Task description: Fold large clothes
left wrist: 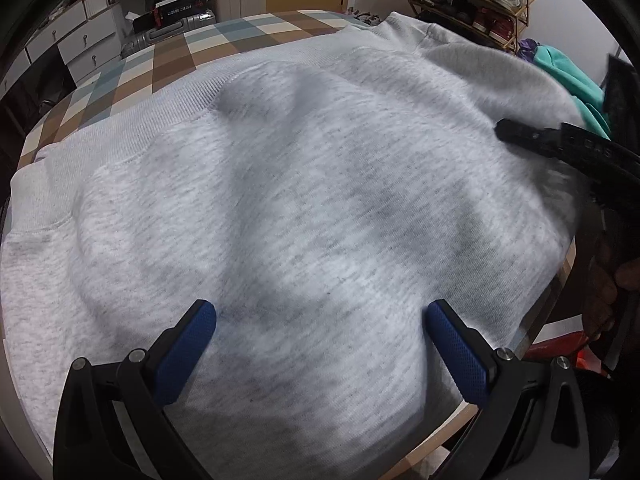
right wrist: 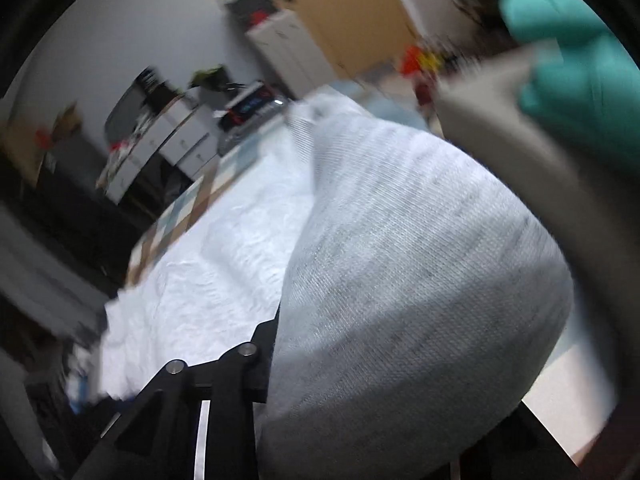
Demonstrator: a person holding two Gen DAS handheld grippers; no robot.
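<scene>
Jaws of the left gripper (left wrist: 320, 344) are standing wide apart over the heather-grey knitted sweatshirt (left wrist: 304, 184), which is lying across the brown-and-blue checkered counter (left wrist: 168, 56). Right gripper (right wrist: 280, 344) jaws are clamping a ribbed fold of it. White drawers (left wrist: 86, 40) and a wooden shoe rack (left wrist: 476, 0) are filling the frame's upper corners.
</scene>
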